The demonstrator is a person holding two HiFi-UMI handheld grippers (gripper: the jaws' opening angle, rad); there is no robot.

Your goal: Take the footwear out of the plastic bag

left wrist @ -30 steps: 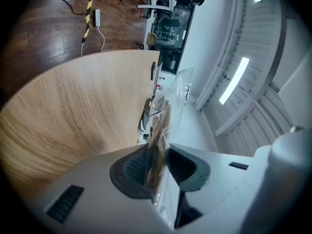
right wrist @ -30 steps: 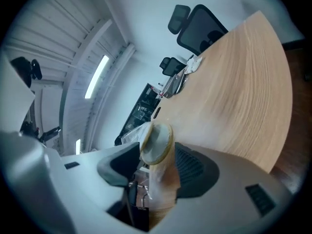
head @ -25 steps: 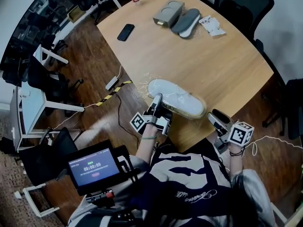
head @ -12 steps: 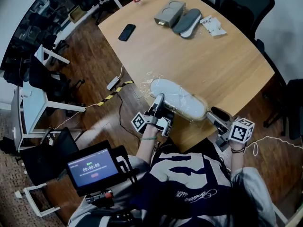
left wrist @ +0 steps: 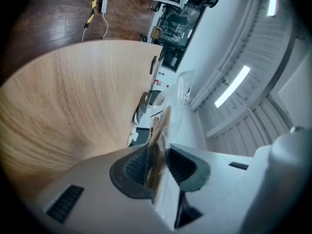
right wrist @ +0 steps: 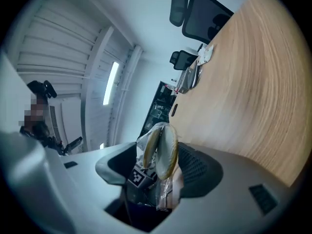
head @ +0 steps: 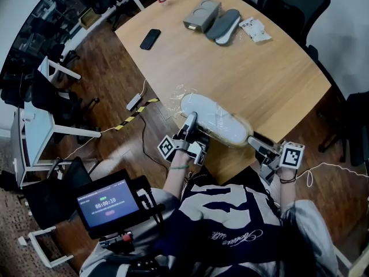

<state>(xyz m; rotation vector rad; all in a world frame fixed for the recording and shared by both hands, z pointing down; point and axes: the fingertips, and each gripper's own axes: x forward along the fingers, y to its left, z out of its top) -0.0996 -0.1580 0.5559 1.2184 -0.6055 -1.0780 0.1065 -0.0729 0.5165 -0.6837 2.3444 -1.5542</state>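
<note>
The white shoe (head: 214,119) lies in the plastic bag (head: 179,97) at the worktop's (head: 248,68) near edge. The left gripper's (head: 189,123) jaws pinch the bag. The right gripper's (head: 258,143) jaws are opening around the shoe's end.

Open tabletop (head: 248,68) mid-table, bagged footwear (head: 216,120) at near edge, phone (head: 150,38) far left

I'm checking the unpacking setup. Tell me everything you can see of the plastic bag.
The bag is clear, crinkled film wrapped round pale footwear with tan edges. It lies flat at the near edge of the table. The left gripper is shut on the film at one end. The other end, with the footwear inside, stands between the right gripper's opening jaws.
</note>
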